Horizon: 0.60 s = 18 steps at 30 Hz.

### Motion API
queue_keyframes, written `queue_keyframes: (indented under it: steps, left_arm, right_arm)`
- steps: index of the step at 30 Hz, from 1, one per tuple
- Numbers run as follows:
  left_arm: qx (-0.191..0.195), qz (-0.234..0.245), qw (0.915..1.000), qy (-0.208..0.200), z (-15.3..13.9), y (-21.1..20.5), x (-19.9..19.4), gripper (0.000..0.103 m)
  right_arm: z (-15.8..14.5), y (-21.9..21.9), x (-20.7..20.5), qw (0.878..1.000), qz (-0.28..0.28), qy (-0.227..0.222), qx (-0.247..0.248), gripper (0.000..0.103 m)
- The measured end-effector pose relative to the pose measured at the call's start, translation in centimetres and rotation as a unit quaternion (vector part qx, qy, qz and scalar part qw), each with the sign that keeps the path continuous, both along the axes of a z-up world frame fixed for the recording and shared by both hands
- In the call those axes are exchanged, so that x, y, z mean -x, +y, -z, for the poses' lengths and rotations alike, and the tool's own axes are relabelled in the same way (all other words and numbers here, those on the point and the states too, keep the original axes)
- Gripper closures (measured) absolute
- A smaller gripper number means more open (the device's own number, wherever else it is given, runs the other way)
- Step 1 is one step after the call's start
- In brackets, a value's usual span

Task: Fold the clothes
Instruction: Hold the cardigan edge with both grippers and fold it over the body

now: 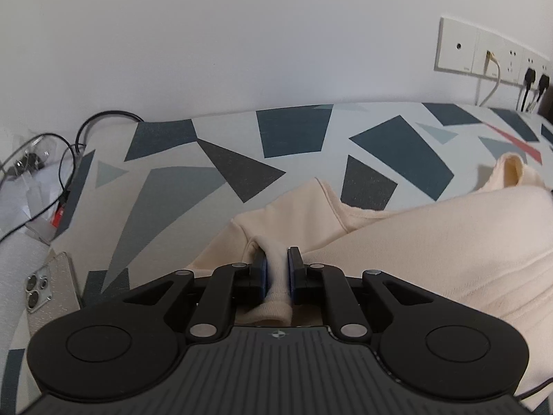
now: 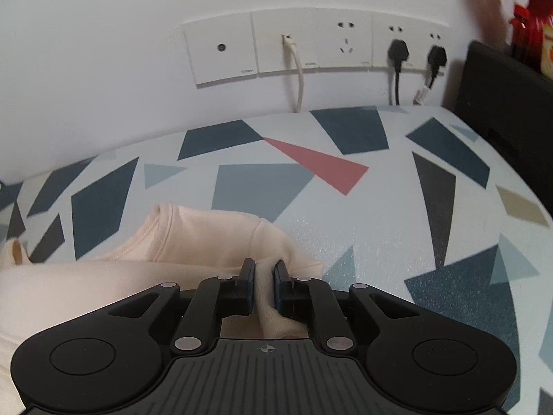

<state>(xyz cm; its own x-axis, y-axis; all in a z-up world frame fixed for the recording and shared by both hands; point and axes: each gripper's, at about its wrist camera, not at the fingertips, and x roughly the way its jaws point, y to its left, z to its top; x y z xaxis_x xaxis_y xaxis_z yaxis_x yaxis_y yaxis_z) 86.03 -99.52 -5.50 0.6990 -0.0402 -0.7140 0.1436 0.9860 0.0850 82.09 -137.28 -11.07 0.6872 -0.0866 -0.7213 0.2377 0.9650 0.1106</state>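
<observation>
A cream sweatshirt [image 1: 432, 238] lies on a table with a geometric-patterned cloth [image 1: 207, 173]. My left gripper [image 1: 277, 259] is shut on a ribbed edge of the sweatshirt, with a fold of fabric pinched between its pads. In the right wrist view the same sweatshirt [image 2: 193, 238] spreads to the left. My right gripper [image 2: 264, 271] is shut on another bunched edge of it, near the garment's right end. A sleeve opening [image 1: 511, 169] shows at the far right of the left wrist view.
A phone [image 1: 48, 290] lies at the table's left edge beside cables and plastic bags [image 1: 38, 166]. Wall sockets with plugs [image 2: 397, 52] sit behind the table. A black box [image 2: 504, 103] stands at the right back. The patterned cloth [image 2: 397, 214] stretches right.
</observation>
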Motion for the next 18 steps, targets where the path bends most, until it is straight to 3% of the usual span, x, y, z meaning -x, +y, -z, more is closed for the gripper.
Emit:
queue_keyframes:
  steps: [11, 18]
  left_arm:
    - [-0.003, -0.005, 1.0, 0.006, -0.2, 0.0, 4.3, 0.09]
    - [0.033, -0.02, 0.9992, 0.012, -0.2, 0.6, 8.7, 0.09]
  right_arm:
    - [0.0, 0.4, 2.9, 0.999, -0.033, 0.001, 0.025, 0.093]
    - [0.0, -0.5, 8.1, 1.0, -0.012, -0.009, -0.024, 0.093]
